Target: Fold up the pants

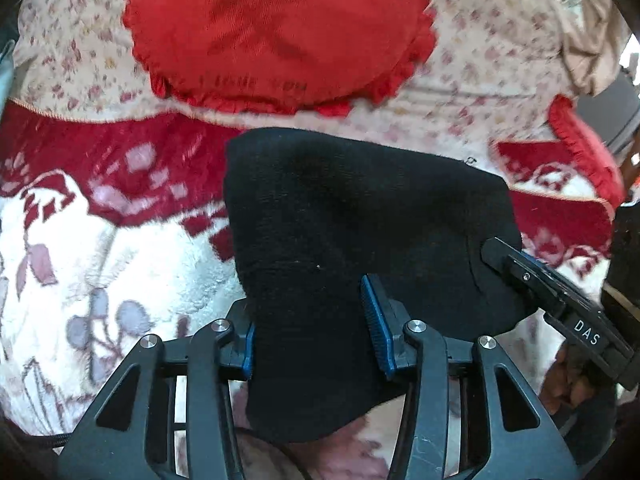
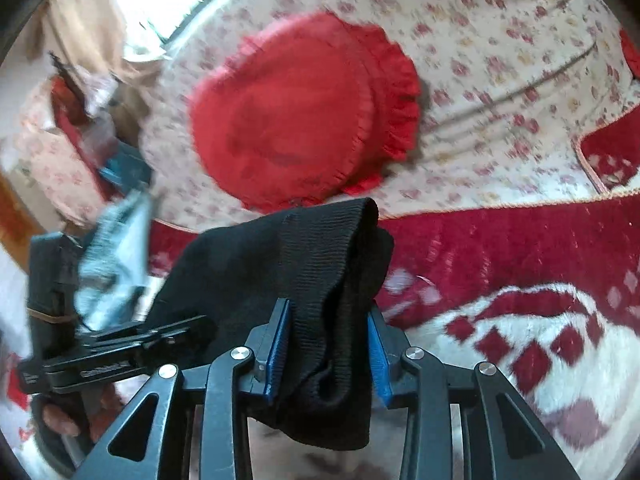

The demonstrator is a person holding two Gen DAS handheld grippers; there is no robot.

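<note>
The black pants (image 1: 352, 216) hang lifted above the red and white blanket. My left gripper (image 1: 312, 332) is shut on a thick bunch of the black cloth between its blue pads. My right gripper (image 2: 328, 352) is shut on the ribbed waistband of the pants (image 2: 320, 248), which folds over its pads and droops below them. The right gripper also shows in the left wrist view (image 1: 548, 288) at the right edge of the cloth. The left gripper shows in the right wrist view (image 2: 120, 352) at the lower left.
A round red frilled cushion (image 1: 276, 28) lies on a floral cover (image 1: 472, 76) behind the pants. The plush red and white blanket (image 1: 100, 240) spreads underneath. Clutter and a beige cloth (image 2: 80, 32) sit at the far left of the right wrist view.
</note>
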